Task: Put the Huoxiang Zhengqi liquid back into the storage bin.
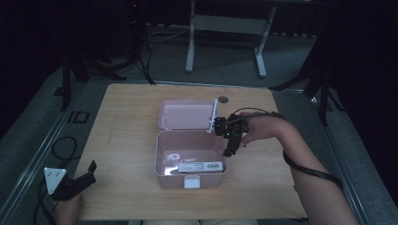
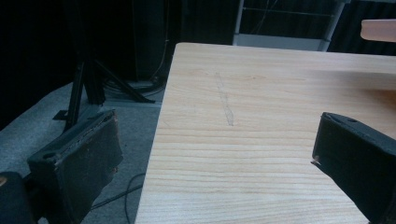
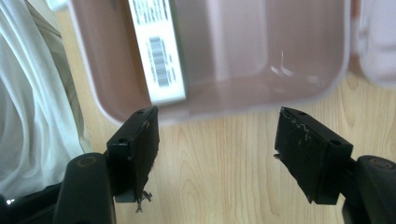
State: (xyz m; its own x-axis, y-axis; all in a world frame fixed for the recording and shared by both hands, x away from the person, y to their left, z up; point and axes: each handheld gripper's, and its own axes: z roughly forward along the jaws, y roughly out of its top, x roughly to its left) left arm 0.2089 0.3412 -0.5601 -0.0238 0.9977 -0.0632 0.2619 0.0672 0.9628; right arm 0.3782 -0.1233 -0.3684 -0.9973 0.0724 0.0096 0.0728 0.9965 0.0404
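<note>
The right gripper (image 1: 231, 140), fingers wide and empty, hovers at the open box's (image 1: 162, 159) right rim, likely for reaching inside; the left gripper (image 1: 77, 180) idles wide at the surface's (image 1: 131, 112) near-left corner.

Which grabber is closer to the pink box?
The right one. The right gripper hangs over the right edge of the open pink box, jaws apart. The left gripper waits far off by the table's near left corner.

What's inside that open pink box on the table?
Inside the pink box lies a flat white package with a barcode label along the near wall, and a small pale item too dim to identify. The rest of the floor looks bare. Anything beneath the package is hidden.
</note>
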